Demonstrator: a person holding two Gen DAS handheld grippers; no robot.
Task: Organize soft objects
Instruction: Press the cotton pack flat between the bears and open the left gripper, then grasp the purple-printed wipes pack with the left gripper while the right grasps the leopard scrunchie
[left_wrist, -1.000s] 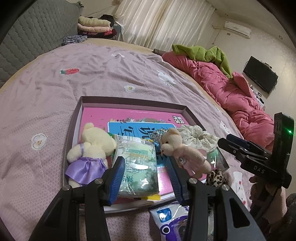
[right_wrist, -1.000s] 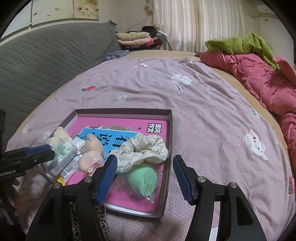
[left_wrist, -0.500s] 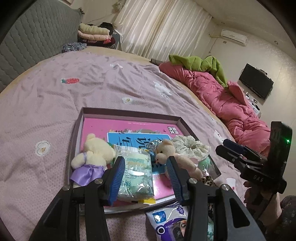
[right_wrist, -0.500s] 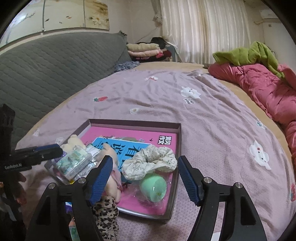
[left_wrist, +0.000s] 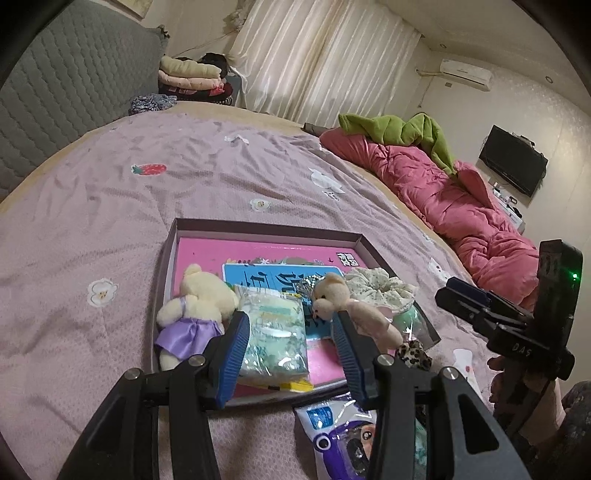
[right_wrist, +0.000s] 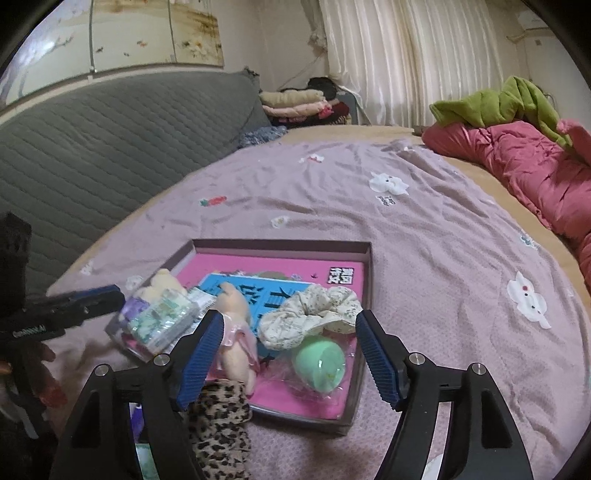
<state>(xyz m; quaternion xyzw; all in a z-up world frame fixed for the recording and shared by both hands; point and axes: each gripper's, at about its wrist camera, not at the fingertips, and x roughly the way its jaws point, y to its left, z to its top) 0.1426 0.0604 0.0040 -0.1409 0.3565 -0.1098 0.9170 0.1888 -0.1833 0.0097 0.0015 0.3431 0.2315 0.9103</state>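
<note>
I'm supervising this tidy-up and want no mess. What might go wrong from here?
The tray sits on soft bedding, so pressing down may tilt it. The cream bear, tissue pack and pink bear lie crowded together; the left gripper may nudge a neighbour. The leopard scrunchie outside the tray might be overlooked.

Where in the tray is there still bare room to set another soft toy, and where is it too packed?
Bare room: the tray's far strip of pink book, between the far wall and the floral scrunchie. Crowded: the near half, where the cream bear, plastic packet, pink bear and green ball lie close together. The bedspread right of the tray is open too.
</note>
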